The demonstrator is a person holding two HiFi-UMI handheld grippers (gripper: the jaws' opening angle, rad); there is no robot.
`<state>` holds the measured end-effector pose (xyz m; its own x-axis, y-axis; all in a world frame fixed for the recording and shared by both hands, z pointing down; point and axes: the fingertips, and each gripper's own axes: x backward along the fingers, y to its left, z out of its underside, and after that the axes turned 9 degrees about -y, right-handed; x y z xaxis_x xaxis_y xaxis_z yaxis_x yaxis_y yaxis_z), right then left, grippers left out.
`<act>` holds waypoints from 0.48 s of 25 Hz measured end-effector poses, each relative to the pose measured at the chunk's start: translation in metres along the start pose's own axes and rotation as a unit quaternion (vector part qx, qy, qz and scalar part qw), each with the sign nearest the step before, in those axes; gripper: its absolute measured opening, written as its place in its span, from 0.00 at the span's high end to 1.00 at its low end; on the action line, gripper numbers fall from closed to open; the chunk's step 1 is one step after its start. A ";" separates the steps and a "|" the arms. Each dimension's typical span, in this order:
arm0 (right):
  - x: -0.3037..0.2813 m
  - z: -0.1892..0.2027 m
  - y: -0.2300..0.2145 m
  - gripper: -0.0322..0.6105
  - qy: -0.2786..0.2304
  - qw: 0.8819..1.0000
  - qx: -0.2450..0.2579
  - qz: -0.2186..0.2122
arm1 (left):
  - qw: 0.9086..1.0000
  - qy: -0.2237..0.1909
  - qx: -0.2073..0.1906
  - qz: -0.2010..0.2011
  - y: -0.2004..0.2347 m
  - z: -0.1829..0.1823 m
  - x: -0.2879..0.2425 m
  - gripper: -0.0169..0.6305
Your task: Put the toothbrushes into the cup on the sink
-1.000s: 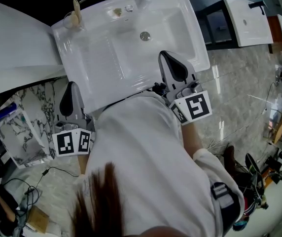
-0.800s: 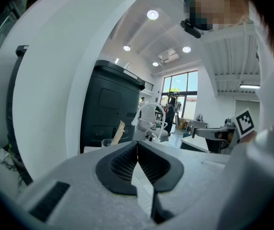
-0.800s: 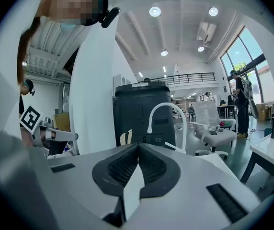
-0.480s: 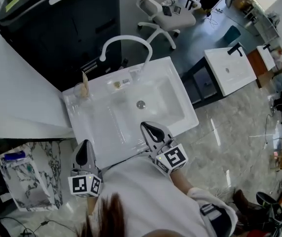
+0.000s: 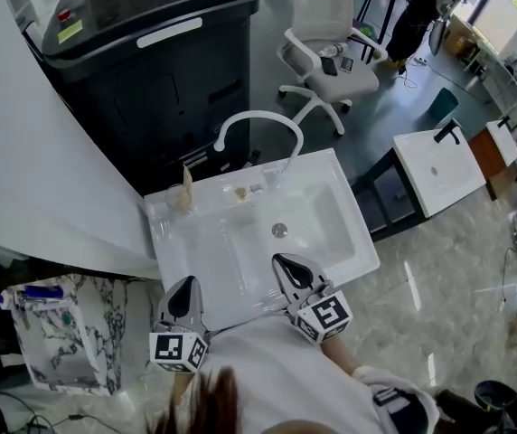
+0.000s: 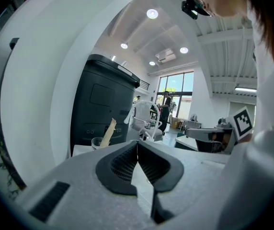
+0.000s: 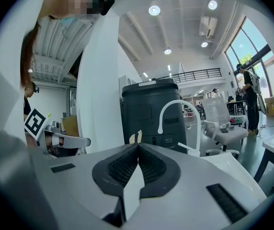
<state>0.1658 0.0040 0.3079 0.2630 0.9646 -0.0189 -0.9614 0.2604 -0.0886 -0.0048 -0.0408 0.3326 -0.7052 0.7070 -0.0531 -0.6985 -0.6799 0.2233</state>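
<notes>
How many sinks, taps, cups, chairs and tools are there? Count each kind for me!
Sinks: 2
Taps: 2, one white and one black
Cup: 1
Chair: 1
Tools: 2, the left tool and the right tool
Total: 8
</notes>
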 end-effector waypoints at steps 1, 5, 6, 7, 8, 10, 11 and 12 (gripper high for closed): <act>-0.001 0.000 0.001 0.93 0.000 1.000 0.002 -0.003 | 1.000 -0.001 -0.001 0.002 -0.001 0.000 -0.001 0.95; -0.005 -0.002 0.006 0.93 0.001 1.000 0.012 -0.016 | 1.000 0.001 0.001 0.006 -0.004 -0.002 -0.003 0.95; -0.005 -0.003 0.007 0.93 0.001 1.000 0.012 -0.018 | 1.000 0.001 0.002 0.006 -0.004 -0.002 -0.003 0.95; -0.006 -0.003 0.007 0.93 0.002 1.000 0.013 -0.018 | 1.000 0.000 0.001 0.005 -0.004 -0.002 -0.003 0.95; -0.006 -0.002 0.007 0.93 0.003 1.000 0.012 -0.018 | 1.000 0.000 0.001 0.003 -0.003 -0.002 -0.003 0.95; -0.005 -0.002 0.006 0.93 0.005 1.000 0.013 -0.016 | 1.000 0.000 0.002 0.000 -0.001 -0.002 -0.002 0.95; -0.005 -0.002 0.005 0.93 0.006 1.000 0.014 -0.016 | 1.000 -0.001 0.001 -0.002 0.000 -0.002 -0.002 0.95; -0.005 -0.002 0.005 0.93 0.006 1.000 0.014 -0.017 | 1.000 -0.001 0.001 -0.003 0.001 -0.002 -0.002 0.95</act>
<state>0.1594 0.0003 0.3055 0.2955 0.9549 -0.0281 -0.9540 0.2934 -0.0609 -0.0042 -0.0431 0.3309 -0.7008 0.7114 -0.0529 -0.7024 -0.6752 0.2251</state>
